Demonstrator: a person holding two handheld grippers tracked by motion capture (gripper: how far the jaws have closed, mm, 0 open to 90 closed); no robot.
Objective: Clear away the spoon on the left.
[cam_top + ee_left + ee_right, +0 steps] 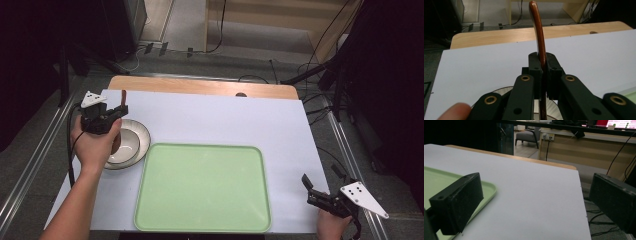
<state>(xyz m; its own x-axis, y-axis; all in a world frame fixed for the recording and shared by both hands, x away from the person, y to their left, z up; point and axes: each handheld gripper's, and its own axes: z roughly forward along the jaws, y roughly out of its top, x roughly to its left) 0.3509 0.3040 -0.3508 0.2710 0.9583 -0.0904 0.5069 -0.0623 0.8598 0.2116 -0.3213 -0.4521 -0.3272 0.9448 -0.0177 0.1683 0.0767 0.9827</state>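
Clearly the left gripper [543,75] has its jaws clamped tight on a slim brown wooden handle [537,32], probably a spoon, which stands upright over the white bowl [131,142] at the bench's left side, just beside the green tray [202,187]. The right gripper [312,190] waits at the near right corner, jaws wide apart and holding nothing. With so narrow a grip, the curved handle could pivot or slip, and its hidden lower end might knock the bowl.

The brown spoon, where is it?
The spoon is clamped in the left gripper and sticks up above the bowl, at the table's left side beside the green tray.
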